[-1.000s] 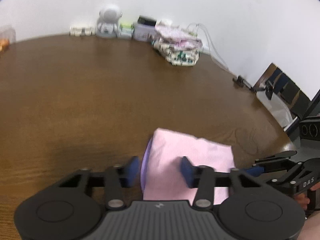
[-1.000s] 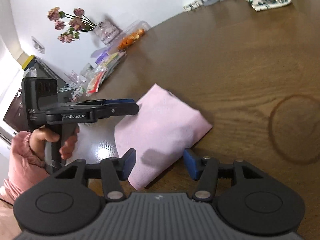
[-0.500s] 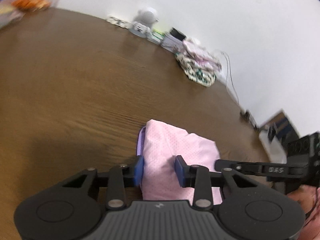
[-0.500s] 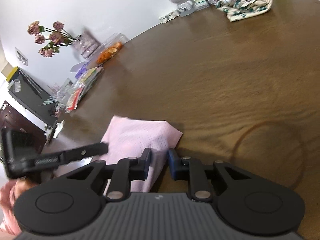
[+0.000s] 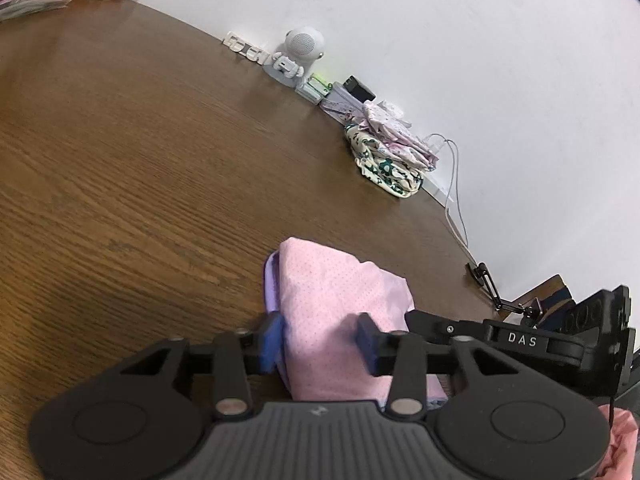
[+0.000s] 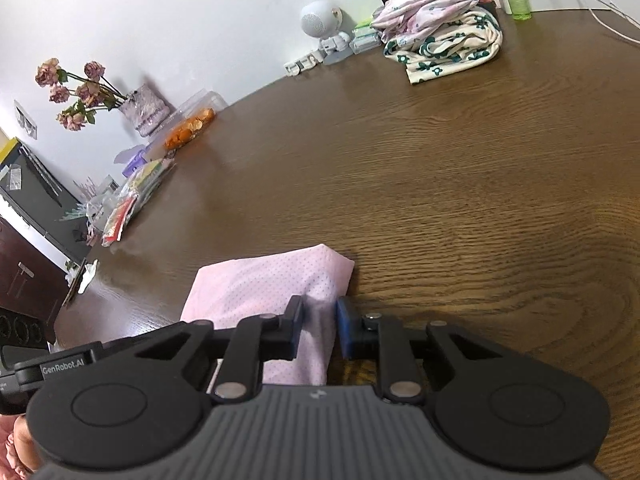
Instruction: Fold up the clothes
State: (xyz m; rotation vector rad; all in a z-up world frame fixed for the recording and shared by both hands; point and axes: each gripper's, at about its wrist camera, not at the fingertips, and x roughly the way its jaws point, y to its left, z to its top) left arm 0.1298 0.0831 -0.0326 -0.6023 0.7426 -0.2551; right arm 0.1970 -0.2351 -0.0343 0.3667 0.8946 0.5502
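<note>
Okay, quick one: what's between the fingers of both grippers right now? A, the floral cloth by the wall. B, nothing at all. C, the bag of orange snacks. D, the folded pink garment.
D: the left gripper and right gripper each straddle the folded pink garment on the wooden table.

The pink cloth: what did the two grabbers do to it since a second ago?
Both went from wide open to closing on the folded pink cloth. The right gripper now pinches its near corner; the left gripper narrowed around the other end, though a firm grip is unclear. The cloth stayed folded on the wooden table, and the flowered clothes pile stayed put.
</note>
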